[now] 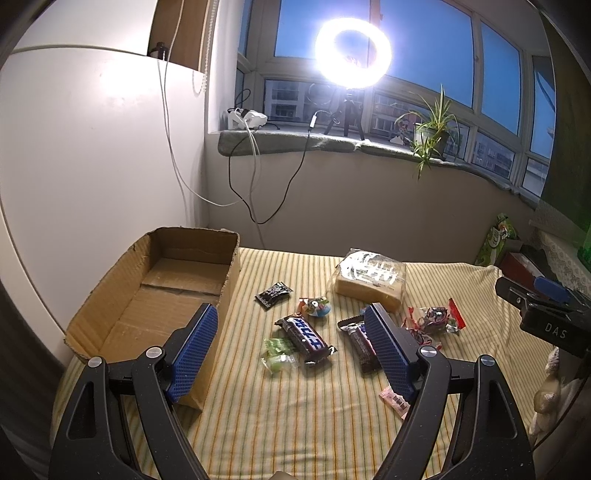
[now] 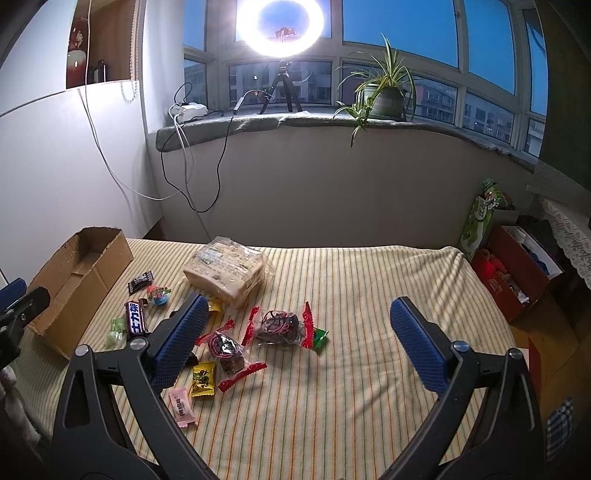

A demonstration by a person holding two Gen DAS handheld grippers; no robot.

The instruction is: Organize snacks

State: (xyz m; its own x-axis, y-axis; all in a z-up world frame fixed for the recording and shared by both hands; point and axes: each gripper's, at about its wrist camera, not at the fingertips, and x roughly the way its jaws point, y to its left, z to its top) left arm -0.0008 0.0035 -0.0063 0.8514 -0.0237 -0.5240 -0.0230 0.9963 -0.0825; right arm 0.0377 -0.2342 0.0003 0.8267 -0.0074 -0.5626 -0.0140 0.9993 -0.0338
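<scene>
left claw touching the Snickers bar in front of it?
Apart. Left wrist view: left claw is open, hovering above the striped cloth; the Snickers bar lies flat between its fingers, untouched.

Home bedroom: striped bedsheet [image 2: 332,369] under the tongs; beyond them, windowsill [image 2: 258,123] with potted plant [image 2: 384,92], ring light [image 2: 280,26].

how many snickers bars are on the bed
2. One bar lies in the open between the left gripper's fingers, beside a green candy. The second bar lies right of it, partly behind the right-hand finger. Others may be hidden.
</scene>
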